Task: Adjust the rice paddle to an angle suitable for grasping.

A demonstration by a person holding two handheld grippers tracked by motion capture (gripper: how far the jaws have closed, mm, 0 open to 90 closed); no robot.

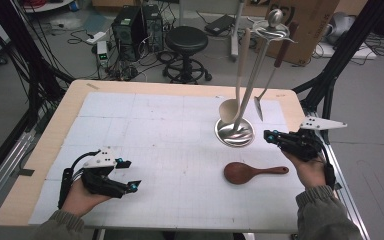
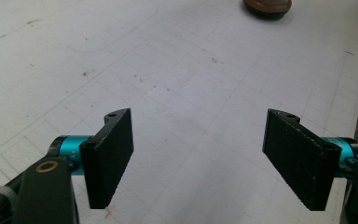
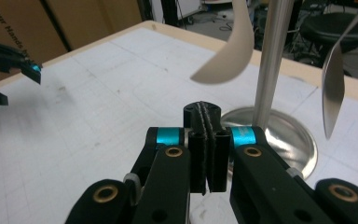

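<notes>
Cables, computer cases and a black round stool [image 1: 186,39] are crowding the floor at the top of the high view, beyond a wooden counter [image 1: 60,122] covered by a white gridded mat [image 1: 155,135]. Lying flat on that mat in the lower right of the frame is a reddish-brown wooden rice paddle [image 1: 252,172], its rounded blade pointing left and its slim handle pointing right toward the right tool [image 1: 268,135]. That tool is hovering just above and right of the paddle with its jaws pressed together on nothing, as the right gripper view is showing. The left tool [image 1: 130,175] is resting low at the lower left, jaws spread wide and empty; the paddle's blade [image 2: 267,5] is peeking in at the top edge of the left gripper view.

Just above the paddle, a shiny steel utensil stand [image 1: 235,132] is holding a cream ladle [image 1: 231,105] and a steel spatula [image 1: 258,107].

The paddle is looking light, stiff and smooth, probably a bit slippery and lying low against the mat. Pinching the narrow handle across its width near the blade seems the steadiest hold.
</notes>
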